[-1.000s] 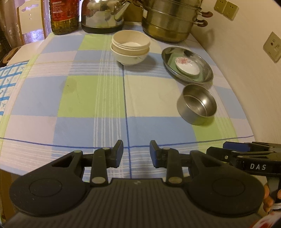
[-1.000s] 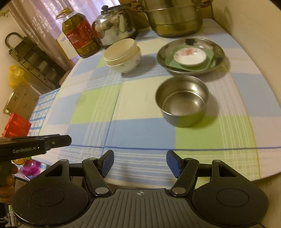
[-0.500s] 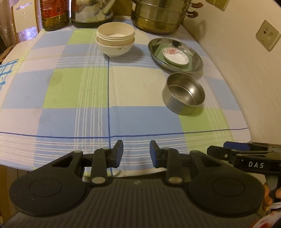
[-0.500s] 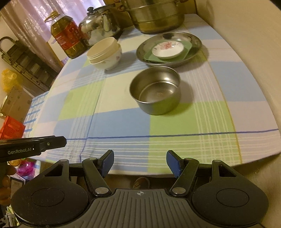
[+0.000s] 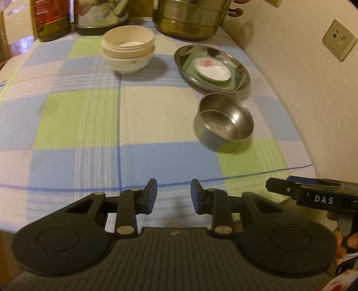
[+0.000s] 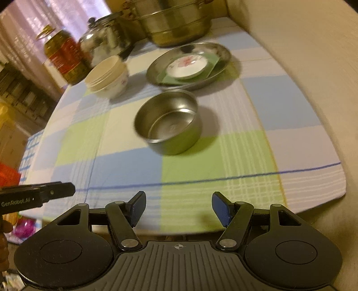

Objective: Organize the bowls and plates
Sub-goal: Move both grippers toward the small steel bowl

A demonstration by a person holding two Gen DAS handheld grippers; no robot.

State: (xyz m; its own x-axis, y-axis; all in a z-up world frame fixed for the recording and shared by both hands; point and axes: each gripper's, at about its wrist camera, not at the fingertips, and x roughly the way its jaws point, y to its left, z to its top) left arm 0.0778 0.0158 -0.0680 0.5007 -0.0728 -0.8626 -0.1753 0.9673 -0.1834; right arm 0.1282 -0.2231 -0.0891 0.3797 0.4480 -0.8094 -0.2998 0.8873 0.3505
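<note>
A steel bowl [image 5: 224, 122] [image 6: 170, 122] stands empty on the checked cloth, right of the middle. Behind it a steel plate [image 5: 242, 73] [image 6: 154, 73] carries a green square plate [image 5: 190, 65] and a white floral saucer [image 5: 212, 69] [image 6: 186, 65]. Stacked cream bowls [image 5: 128, 49] [image 6: 107, 77] sit further left. My left gripper [image 5: 173, 194] hovers over the table's near edge, its jaws a narrow gap apart with nothing between them. My right gripper [image 6: 179, 208] is wide open and empty, short of the steel bowl.
An oil bottle [image 5: 52, 20], a kettle [image 5: 100, 15] and a large steamer pot [image 5: 190, 20] line the table's back. A wall [image 5: 302, 89] with a socket [image 5: 339, 40] runs along the right side. The checked cloth [image 5: 78, 116] covers the left half.
Both hands have drifted, so the dishes slid leftward in each view. The right view has rolled, tilting the table. Neither gripper's jaw width has changed.
</note>
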